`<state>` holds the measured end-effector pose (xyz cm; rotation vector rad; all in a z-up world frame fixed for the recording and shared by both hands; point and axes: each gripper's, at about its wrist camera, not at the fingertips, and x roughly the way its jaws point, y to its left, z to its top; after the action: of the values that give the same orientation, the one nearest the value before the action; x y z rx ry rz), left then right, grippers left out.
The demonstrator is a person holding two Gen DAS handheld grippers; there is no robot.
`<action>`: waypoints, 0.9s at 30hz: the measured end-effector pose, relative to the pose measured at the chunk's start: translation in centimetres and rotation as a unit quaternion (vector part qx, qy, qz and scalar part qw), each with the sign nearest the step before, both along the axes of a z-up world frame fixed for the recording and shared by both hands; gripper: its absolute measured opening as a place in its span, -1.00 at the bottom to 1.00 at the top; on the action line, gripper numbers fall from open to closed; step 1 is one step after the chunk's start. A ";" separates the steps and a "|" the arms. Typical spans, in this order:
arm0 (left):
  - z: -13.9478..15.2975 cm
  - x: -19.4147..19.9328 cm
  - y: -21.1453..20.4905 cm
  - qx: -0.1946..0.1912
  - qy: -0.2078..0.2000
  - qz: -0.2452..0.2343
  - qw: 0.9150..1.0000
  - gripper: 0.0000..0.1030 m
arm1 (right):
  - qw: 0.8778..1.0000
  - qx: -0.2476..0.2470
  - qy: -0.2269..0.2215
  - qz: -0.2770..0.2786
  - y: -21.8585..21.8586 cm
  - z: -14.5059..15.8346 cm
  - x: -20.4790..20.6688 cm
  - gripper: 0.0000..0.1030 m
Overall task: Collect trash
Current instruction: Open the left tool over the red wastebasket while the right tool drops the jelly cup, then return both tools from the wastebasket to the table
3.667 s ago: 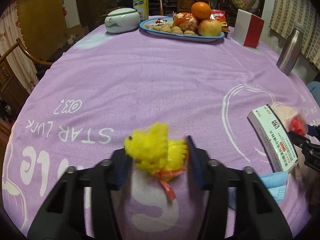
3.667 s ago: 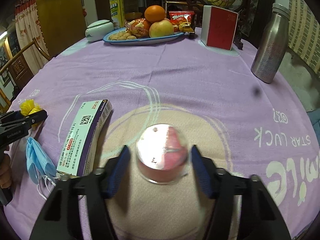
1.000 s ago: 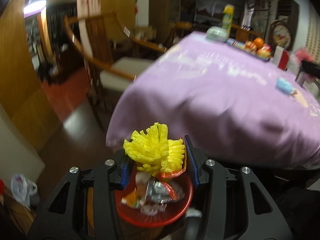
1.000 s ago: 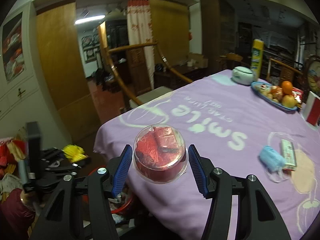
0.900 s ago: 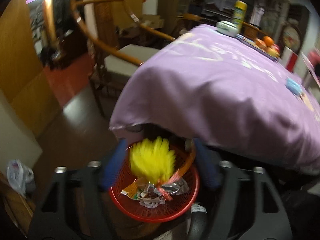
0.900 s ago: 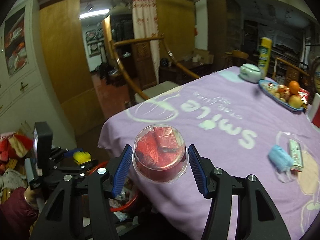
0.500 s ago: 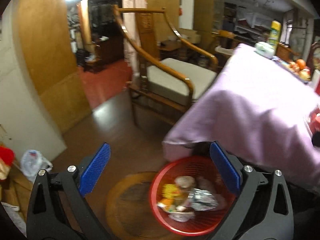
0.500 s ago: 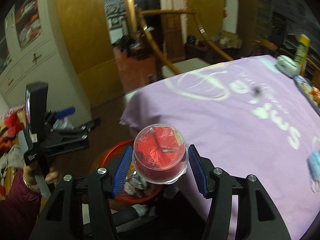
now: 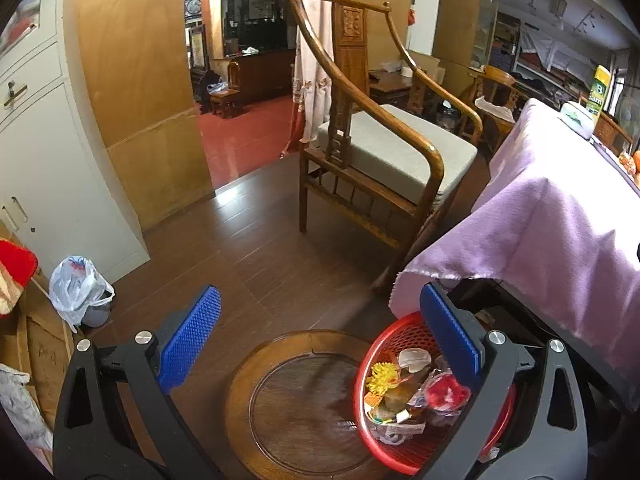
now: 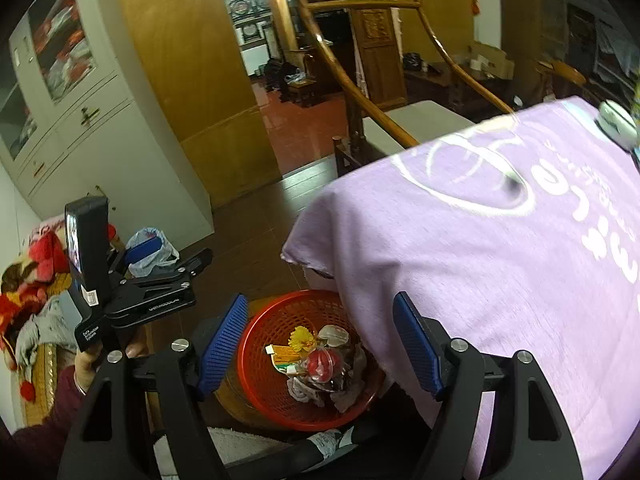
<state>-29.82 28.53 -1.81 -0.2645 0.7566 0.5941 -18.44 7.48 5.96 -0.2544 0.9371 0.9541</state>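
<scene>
1. Red mesh basket sits on the floor at the corner of the purple-clothed table, partly on a round wooden board. Trash inside: yellow frilly wrapper, clear dome cup with red contents, crumpled foil and paper scraps.
2. Same basket in the left wrist view: the wrapper lies left of the cup; both rest loose on the pile.
3. Left view only: wooden armchair with grey cushion, white plastic bag on the floor by the cabinet, most of the round board.
4. Right view only: the tabletop print, plus the left gripper seen from the side, held up to the left of the basket by a hand in a dark red sleeve.
5. Left gripper: blue pads spread wide, nothing between them, aimed down at the floor just left of the basket.
6. Right gripper: jaws also wide apart and empty, directly above the basket, pointing down into it.
</scene>
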 end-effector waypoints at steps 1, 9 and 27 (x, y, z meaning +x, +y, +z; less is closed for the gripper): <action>0.0 0.0 0.0 -0.001 0.001 0.000 1.000 0.87 | 1.000 0.001 0.003 -0.003 -0.3 0.0 0.0 0.44; 1.8 0.8 -2.3 0.017 -0.011 -0.023 1.000 0.87 | 0.998 0.020 -0.025 -0.051 -3.9 1.4 1.3 0.53; 7.4 3.9 -13.7 0.075 -0.026 -0.128 0.989 0.87 | 0.968 0.090 -0.095 -0.214 -22.5 5.0 2.6 0.72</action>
<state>-25.89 14.78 5.55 -0.0413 0.6785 0.3964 -15.83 -15.01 10.94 0.0139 0.6846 0.5978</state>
